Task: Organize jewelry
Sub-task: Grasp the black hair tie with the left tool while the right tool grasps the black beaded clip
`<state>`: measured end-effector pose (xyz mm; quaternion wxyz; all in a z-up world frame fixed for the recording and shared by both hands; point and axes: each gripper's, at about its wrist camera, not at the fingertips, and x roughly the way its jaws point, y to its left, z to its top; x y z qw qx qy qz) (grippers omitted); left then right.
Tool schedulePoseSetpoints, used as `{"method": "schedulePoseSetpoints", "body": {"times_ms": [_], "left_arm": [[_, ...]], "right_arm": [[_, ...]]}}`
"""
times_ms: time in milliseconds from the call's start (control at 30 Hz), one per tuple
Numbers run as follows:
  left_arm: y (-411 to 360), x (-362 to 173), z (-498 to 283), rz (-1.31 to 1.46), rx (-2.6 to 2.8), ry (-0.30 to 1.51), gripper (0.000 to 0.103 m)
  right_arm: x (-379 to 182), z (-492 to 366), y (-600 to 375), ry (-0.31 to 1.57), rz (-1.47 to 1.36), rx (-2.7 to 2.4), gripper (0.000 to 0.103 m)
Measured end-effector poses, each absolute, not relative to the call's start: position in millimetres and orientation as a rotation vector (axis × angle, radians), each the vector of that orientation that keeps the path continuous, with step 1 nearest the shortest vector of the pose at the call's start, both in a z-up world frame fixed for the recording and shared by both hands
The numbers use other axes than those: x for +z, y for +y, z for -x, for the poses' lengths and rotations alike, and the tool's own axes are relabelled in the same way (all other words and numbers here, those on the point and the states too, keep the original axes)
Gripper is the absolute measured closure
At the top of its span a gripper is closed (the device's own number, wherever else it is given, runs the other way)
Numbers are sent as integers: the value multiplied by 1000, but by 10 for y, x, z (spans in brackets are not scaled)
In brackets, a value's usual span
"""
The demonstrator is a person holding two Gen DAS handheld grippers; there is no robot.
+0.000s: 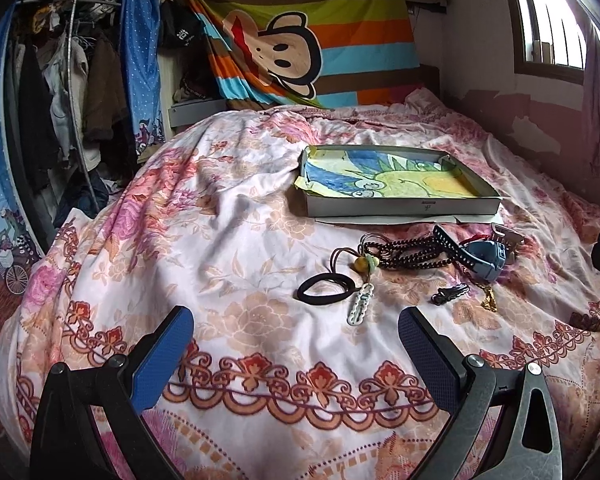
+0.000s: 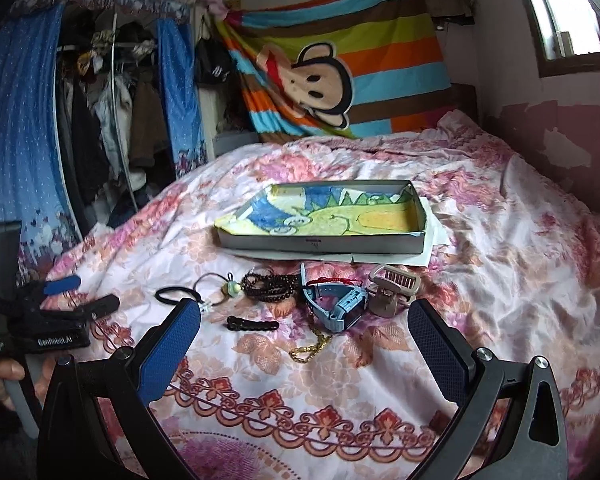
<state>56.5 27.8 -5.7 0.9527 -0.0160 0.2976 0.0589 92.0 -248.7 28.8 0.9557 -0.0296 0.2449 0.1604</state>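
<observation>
A shallow grey box (image 1: 404, 208) (image 2: 324, 245) lined with a crayon drawing lies on the flowered bedspread. In front of it sit a black hair tie (image 1: 326, 289) (image 2: 176, 294), a cord pendant with a white charm (image 1: 362, 308), dark bead strands (image 1: 408, 254) (image 2: 272, 282), a blue watch (image 1: 486, 260) (image 2: 340, 304), a black hair clip (image 1: 450, 294) (image 2: 252, 324), a gold chain (image 2: 312, 346) and a beige claw clip (image 2: 392, 288). My left gripper (image 1: 296, 328) stands open, empty, short of the hair tie. My right gripper (image 2: 304, 320) is open, empty, near the watch.
The left gripper's body (image 2: 44, 320) and a hand (image 2: 0, 376) show at the right view's left edge. A clothes rack with blue curtains (image 1: 60, 100) stands left of the bed. A striped monkey blanket (image 1: 312, 36) hangs behind. A window (image 1: 552, 12) is at right.
</observation>
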Motion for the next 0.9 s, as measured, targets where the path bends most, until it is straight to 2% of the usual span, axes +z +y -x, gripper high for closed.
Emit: {"method": "schedulePoseSetpoints", "body": {"times_ms": [300,367,500,567,700,900], "left_arm": [[441,-84,-1034,80,-43,708,0],[445,-122,-1133,69,-75,730,4],[480,-241,-1294,91,-138,810,19],[521,-294,-1342,118,-153,841,34],[588,-380,-1482,161,-174,898,47],[580,-479,-1663,166,-172,949,66]], "right_arm": [[239,-1428,-2432,603,93,399,1],[175,-1489,-2396,642,85,447,1],[2,-1555,-2249,700,108,532,1],[-69,-1579,-2152,725,132,563,4],[-209,-1649,-1959,784,154,616,19],[-418,-1784,-1608,855,229,615,22]]}}
